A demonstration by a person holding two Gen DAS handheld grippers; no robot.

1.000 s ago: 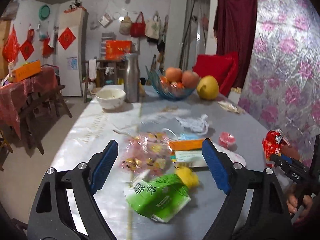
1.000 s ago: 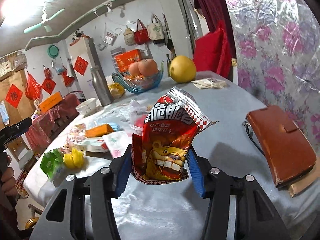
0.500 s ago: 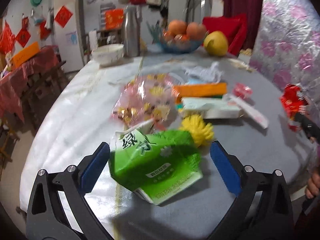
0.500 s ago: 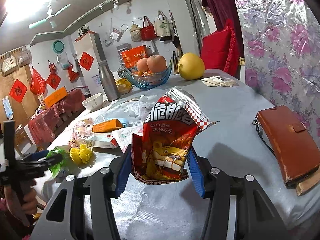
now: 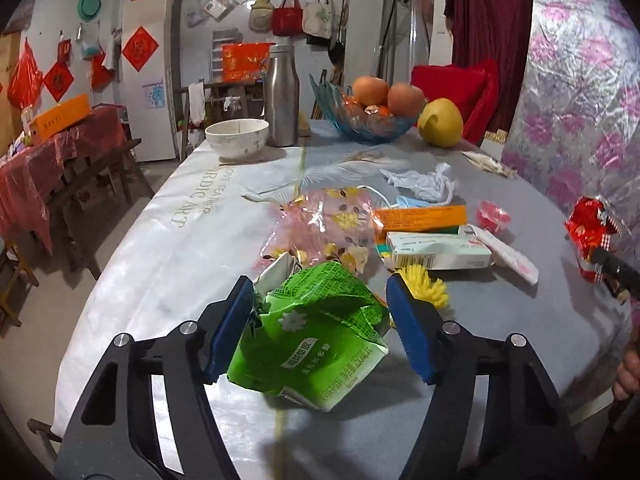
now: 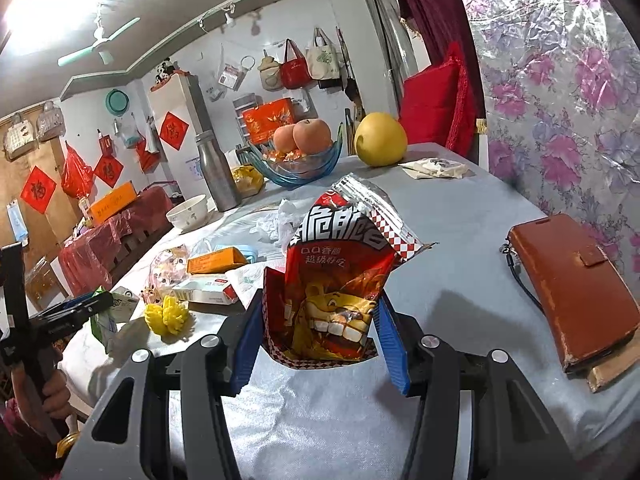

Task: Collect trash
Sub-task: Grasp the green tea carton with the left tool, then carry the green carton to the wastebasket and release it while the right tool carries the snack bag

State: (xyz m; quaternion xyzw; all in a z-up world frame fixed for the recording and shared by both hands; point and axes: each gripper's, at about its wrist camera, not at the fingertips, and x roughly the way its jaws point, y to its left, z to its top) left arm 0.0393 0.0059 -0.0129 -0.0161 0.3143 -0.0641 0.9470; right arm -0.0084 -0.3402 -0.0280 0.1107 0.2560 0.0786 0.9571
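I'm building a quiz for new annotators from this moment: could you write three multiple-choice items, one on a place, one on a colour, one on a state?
1. Where does the yellow pompom lie?
A. in the fruit bowl
B. on the table beside the green carton
C. on the brown wallet

2. What colour is the crumpled carton between the left tool's pads?
A. green
B. blue
C. orange

3. What is the state of the right tool?
A. open and empty
B. shut on the metal bottle
C. shut on the red snack bag

Answers:
1 B, the pompom rests on the tablecloth just past the carton.
2 A, its printed faces are bright green.
3 C, both blue pads press the bag's sides and hold it upright.
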